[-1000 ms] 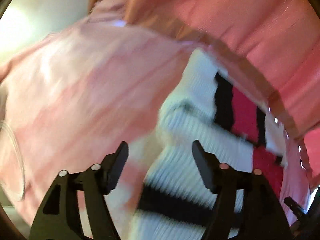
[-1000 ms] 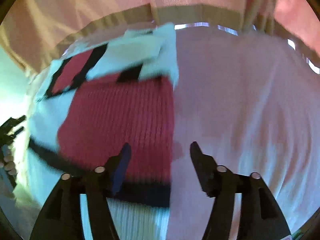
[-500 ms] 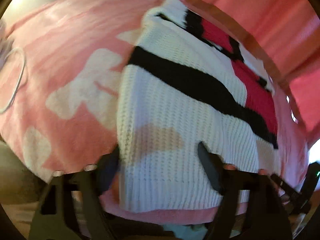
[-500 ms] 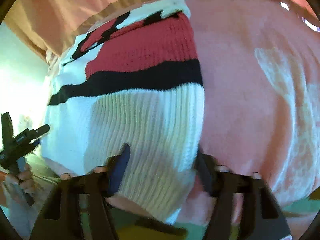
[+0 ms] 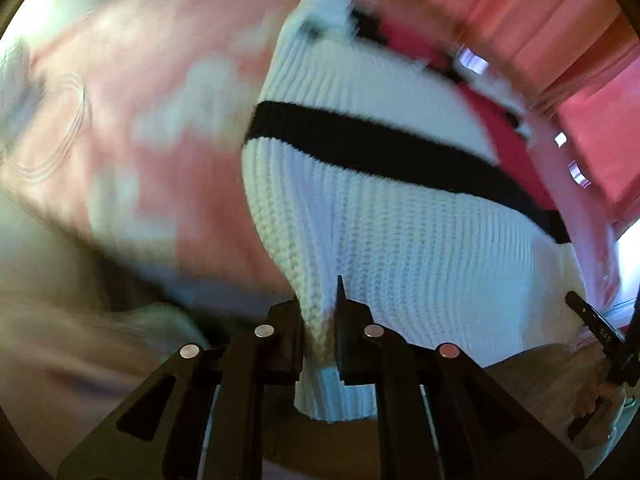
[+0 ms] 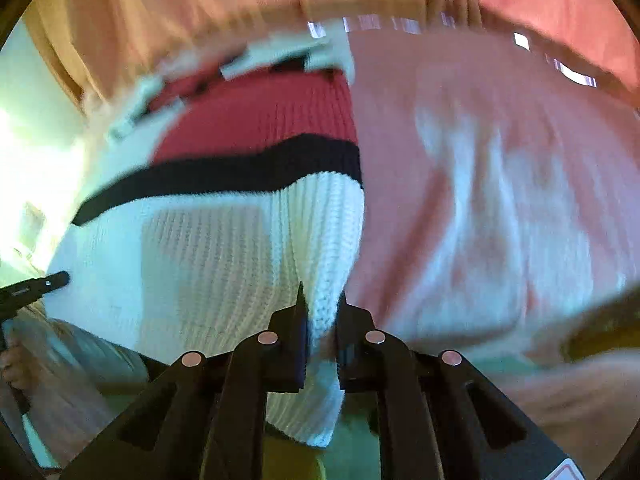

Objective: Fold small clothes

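Sweater point(image 5: 400, 240), a ribbed white knit with a black stripe and a red panel, is lying spread on a pink blanket point(image 5: 160, 128) with pale blotchy shapes, its near hem hanging just past the blanket's front edge. The left claw point(image 5: 320, 320) is pinching the hem at the sweater's left corner, its jaws nearly together with the knit squeezed between them. The right claw point(image 6: 322, 320) is gripping the right corner of the same hem in the same way. In the left view the right claw's black tip is showing at the far right; in the right view the left claw is showing at the far left, with fingers point(image 6: 16, 372) wrapped round its handle.

To the left of the sweater the blanket is lying bare and wide; to the right it is also running open. The far edge of the sweater is reaching close to pink curtains point(image 5: 520, 12).

A second ago both claws were standing open above the middle of the garment; since then they have been closing, and both are now sitting at the near hem with cloth between the jaws.

Beyond the blanket's left side a pale wall is showing, brightly lit. A thin looped cord point(image 5: 68, 128) is lying on the blanket at far left.
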`<action>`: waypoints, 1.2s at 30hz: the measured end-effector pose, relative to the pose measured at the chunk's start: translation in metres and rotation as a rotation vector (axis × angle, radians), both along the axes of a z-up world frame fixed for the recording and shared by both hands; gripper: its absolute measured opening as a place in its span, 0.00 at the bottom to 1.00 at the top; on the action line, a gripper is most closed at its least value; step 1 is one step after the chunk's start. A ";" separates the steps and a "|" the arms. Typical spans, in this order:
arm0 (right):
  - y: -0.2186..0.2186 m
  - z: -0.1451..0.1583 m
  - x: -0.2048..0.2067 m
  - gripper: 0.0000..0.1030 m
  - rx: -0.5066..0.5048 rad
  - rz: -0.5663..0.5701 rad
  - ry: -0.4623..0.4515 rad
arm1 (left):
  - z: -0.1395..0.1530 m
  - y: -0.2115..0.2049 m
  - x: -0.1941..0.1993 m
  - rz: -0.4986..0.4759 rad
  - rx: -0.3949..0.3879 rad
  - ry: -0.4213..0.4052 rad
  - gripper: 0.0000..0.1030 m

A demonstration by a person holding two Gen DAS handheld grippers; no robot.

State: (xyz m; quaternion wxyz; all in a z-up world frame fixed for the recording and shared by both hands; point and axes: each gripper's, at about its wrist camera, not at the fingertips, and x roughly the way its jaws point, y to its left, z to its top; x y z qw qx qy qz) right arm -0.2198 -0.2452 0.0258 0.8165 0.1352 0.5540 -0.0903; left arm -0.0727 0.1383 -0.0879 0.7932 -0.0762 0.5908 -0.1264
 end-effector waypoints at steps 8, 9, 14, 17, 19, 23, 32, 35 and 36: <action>-0.014 0.038 0.006 0.32 -0.092 -0.004 -0.008 | 0.051 -0.012 -0.004 -0.031 0.080 -0.117 0.31; -0.023 0.054 0.012 0.42 -0.099 -0.013 -0.046 | 0.067 -0.009 0.005 -0.022 0.063 -0.147 0.34; -0.061 0.092 0.108 0.52 -0.116 0.012 -0.179 | 0.125 -0.020 0.105 0.042 0.060 -0.339 0.65; -0.077 0.081 0.184 0.52 -0.100 0.033 -0.188 | 0.128 -0.048 0.176 0.056 0.092 -0.416 0.77; -0.086 0.068 0.230 0.52 -0.061 0.018 -0.188 | 0.113 -0.062 0.219 0.056 0.093 -0.403 0.79; -0.111 0.035 0.297 0.52 0.018 -0.018 -0.157 | 0.068 -0.071 0.304 0.107 0.095 -0.318 0.79; -0.149 -0.041 0.364 0.52 0.173 -0.070 -0.153 | -0.007 -0.040 0.374 0.148 0.018 -0.191 0.69; -0.146 -0.050 0.373 0.30 0.198 -0.080 -0.175 | -0.007 -0.042 0.379 0.125 -0.055 -0.182 0.32; -0.143 -0.049 0.376 0.17 0.193 -0.060 -0.187 | -0.006 -0.044 0.381 0.107 -0.083 -0.168 0.22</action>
